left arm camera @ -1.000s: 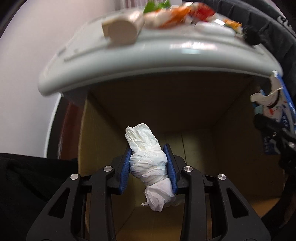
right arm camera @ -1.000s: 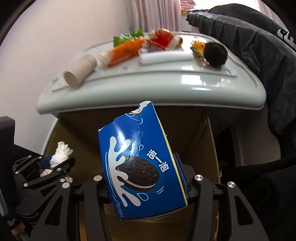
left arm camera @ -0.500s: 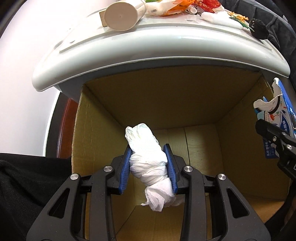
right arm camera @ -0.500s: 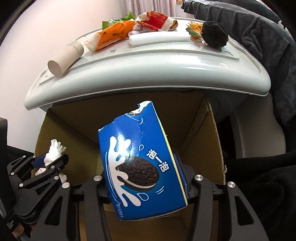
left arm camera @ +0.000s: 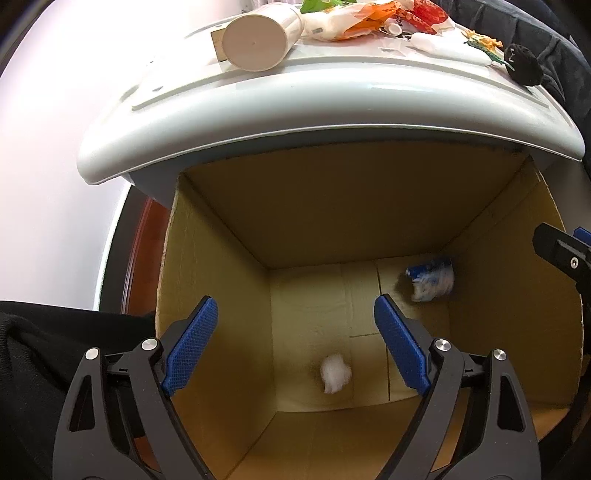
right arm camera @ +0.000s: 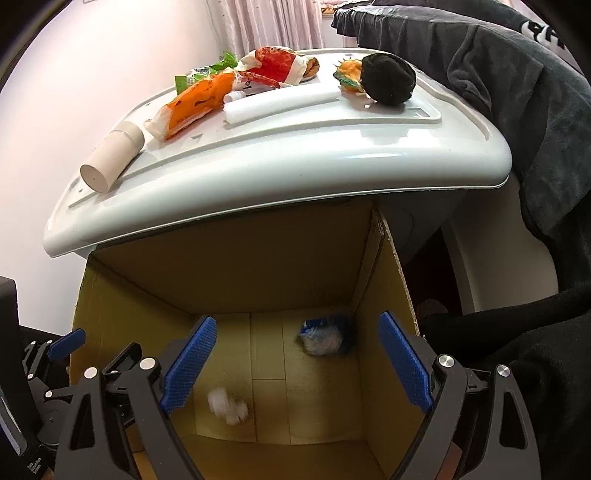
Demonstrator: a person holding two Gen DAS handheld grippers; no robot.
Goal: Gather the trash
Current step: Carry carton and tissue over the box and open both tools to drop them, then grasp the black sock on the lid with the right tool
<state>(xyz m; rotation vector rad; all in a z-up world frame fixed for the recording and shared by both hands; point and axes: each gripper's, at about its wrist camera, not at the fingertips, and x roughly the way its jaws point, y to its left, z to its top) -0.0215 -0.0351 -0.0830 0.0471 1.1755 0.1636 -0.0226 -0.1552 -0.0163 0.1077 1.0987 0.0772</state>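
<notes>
Tongs (left arm camera: 295, 347) spread, tilted down over box (left arm camera: 369, 206)

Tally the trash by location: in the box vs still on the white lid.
In cardboard box: 2 (white tissue wad, blue cookie box)
On white lid: 7 (cardboard tube, orange wrapper, green wrapper, red wrapper, white foam stick, black ball, orange-green scrap)
Total: 9

pale wall (right arm camera: 110, 55), pink curtain (right arm camera: 269, 22), dark clothing (right arm camera: 517, 92)
</notes>
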